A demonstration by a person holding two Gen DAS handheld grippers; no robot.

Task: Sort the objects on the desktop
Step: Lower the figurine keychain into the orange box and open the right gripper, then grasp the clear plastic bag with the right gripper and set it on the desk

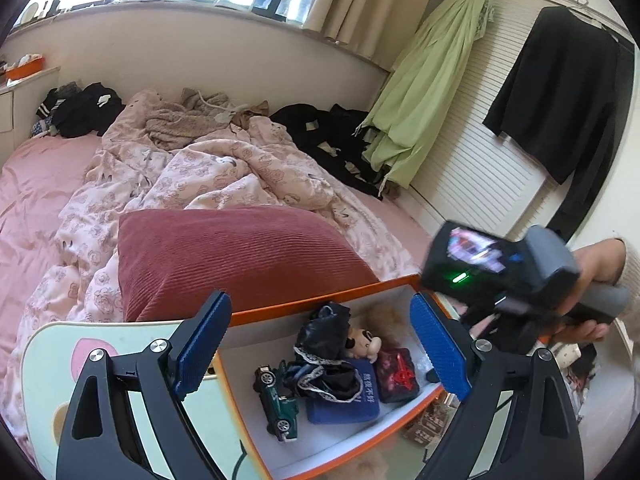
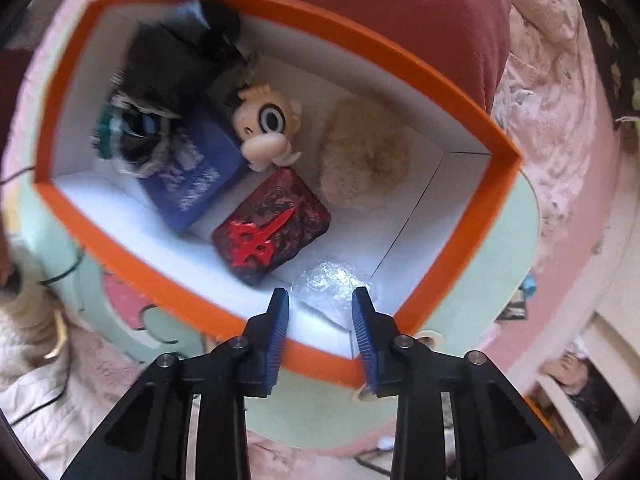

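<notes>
An orange-rimmed white box (image 1: 320,304) (image 2: 420,80) sits on a small pale-green table (image 1: 44,360) (image 2: 516,216). Inside lie a green toy car (image 1: 276,404), black lace cloth (image 1: 324,344) (image 2: 168,60), a blue pouch (image 1: 344,404) (image 2: 192,176), a dark red case with a red emblem (image 1: 398,376) (image 2: 272,228), a small big-eyed figure (image 1: 362,344) (image 2: 268,120), a beige fluffy ball (image 2: 364,156) and a clear plastic packet (image 2: 336,284). My left gripper (image 1: 320,348) is open and empty above the box. My right gripper (image 2: 320,300) is open over the plastic packet, apart from it; its body shows in the left wrist view (image 1: 504,268).
A dark pink cushion (image 1: 236,256) (image 2: 360,4) lies behind the box on a bed with a rumpled pink floral quilt (image 1: 200,168). Clothes hang on a white louvred wardrobe (image 1: 480,168) at right. Small items (image 1: 432,420) lie on the table beside the box.
</notes>
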